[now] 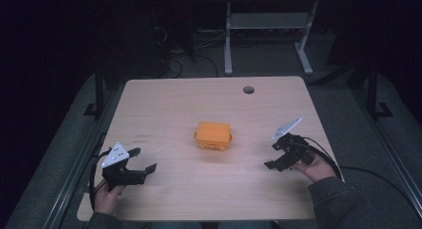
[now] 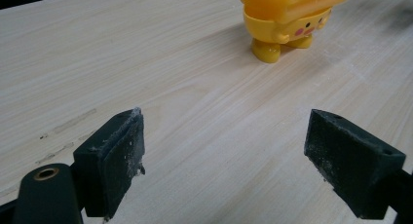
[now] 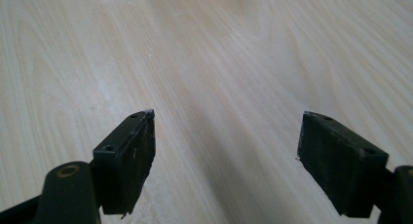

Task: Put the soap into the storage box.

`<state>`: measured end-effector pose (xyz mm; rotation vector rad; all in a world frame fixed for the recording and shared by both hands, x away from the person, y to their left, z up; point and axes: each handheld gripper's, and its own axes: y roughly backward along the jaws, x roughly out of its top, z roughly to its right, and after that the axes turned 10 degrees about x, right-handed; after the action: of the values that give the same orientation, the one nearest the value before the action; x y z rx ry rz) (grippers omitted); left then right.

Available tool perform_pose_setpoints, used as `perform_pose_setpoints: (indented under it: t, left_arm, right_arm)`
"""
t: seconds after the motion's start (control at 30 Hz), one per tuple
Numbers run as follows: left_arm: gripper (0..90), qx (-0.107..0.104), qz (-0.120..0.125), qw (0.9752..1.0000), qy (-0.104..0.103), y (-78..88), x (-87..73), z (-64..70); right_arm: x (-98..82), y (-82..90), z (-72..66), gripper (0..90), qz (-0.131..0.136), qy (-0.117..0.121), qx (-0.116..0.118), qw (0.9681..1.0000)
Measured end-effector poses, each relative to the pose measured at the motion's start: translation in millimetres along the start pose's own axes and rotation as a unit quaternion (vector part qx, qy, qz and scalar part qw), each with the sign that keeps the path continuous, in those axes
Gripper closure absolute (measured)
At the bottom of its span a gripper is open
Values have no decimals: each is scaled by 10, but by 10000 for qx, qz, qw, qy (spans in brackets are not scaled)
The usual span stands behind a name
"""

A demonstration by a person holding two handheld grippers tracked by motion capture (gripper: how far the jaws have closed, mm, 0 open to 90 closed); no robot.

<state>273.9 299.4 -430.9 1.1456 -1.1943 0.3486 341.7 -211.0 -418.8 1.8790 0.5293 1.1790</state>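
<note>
Wooden table [image 1: 164, 104] bears yellow duck-faced toy [image 1: 214, 135].

I see the high view dim, its surroundings black; my gripper views are brighter, evenly lit, with softly blurred far table [image 2: 146, 48].

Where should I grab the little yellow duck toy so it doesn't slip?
Probably squeeze the yellow duck toy across its wide, boxy top half, coming in level from the near-left side with the open left tool. That part looks flatter and broader than the small rounded feet, so the pads should sit flush. It stands upright with space around it.
</note>
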Motion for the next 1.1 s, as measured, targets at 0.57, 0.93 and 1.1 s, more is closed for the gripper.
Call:
perform_pose_setpoints:
  t: [0.57,0.93,1.1]
  left_arm:
    - [141,16,-6,10000,-20,-4,-8,12]
    - [141,-6,-74,10000,-52,-30,-18,35]
    - [141,6,-90,10000,9,-38,-22,35]
  right_arm:
    - [-414,10,-193,211,224,-137,-125,9996]
    - [-697,69,-387,180,742,-234,-364,9963]
    - [-827,43,-498,177,960,-297,-550,9934]
